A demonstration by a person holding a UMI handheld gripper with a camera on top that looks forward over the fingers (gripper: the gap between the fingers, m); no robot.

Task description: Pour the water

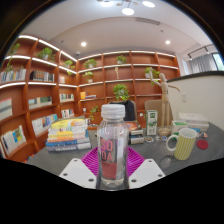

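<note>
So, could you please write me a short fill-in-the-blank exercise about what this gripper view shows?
1. The clear bottle stands between the gripper's ____.
2. The bottle's cap is ____.
3. The mug beside the bottle is ____ in colour.
4. The stacked books lie on the ____ table.

Missing words: jaws; on; yellow; grey
</note>
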